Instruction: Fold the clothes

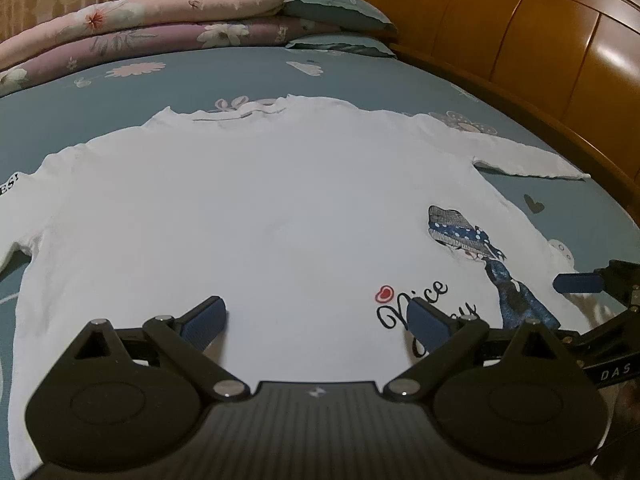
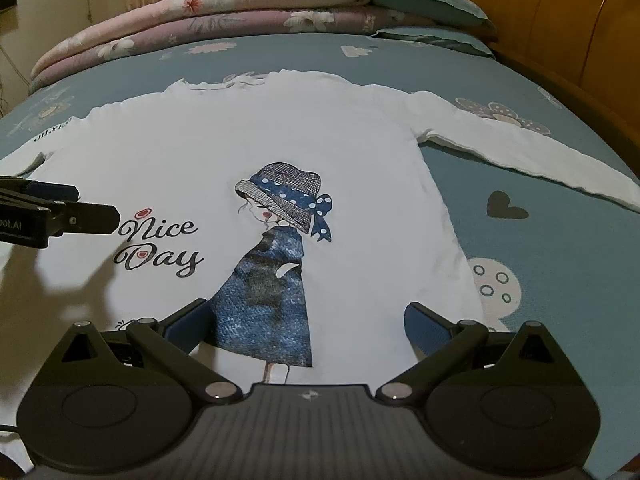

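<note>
White shirt (image 2: 320, 152) flat on bed (image 2: 540, 264); left gripper (image 1: 320, 316), right gripper (image 2: 308, 320) both spread, grasping nothing

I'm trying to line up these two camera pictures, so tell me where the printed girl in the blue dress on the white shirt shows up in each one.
Left wrist view: the printed girl in the blue dress sits at the right, on the white long-sleeved shirt, beyond the right finger.
Right wrist view: she stands near the centre, between the open fingers.
Shared landmark: the black cursive "Nice Day" lettering, just left of her.
</note>
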Demonstrator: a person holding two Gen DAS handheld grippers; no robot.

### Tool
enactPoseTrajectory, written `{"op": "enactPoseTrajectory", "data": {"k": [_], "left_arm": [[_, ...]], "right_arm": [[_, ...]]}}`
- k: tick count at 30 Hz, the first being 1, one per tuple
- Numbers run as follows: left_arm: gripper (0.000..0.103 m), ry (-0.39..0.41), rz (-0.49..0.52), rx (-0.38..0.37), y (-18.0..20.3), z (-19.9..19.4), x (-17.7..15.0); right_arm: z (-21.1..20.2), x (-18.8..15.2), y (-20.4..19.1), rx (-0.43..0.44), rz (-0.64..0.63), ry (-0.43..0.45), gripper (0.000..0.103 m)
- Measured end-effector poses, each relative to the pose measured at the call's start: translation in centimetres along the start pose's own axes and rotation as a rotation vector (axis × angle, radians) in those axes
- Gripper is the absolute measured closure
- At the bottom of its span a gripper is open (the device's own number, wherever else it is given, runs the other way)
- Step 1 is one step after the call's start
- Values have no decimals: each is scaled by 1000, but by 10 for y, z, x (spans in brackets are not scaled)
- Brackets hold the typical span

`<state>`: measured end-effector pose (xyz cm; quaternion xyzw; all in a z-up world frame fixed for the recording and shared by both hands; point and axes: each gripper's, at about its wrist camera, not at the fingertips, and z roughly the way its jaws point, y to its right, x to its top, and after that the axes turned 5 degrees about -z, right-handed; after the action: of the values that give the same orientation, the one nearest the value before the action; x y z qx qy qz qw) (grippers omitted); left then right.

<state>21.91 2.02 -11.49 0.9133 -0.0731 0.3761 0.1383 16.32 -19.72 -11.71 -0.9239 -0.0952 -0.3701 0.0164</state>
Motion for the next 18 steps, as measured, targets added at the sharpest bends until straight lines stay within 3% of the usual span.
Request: {"op": "enactPoseTrajectory", "data": {"k": [18], "left_arm": [[6,21,-13,-22,1,-3,2]], "right_arm": [[-4,2,4,16,20,17,0]]}}
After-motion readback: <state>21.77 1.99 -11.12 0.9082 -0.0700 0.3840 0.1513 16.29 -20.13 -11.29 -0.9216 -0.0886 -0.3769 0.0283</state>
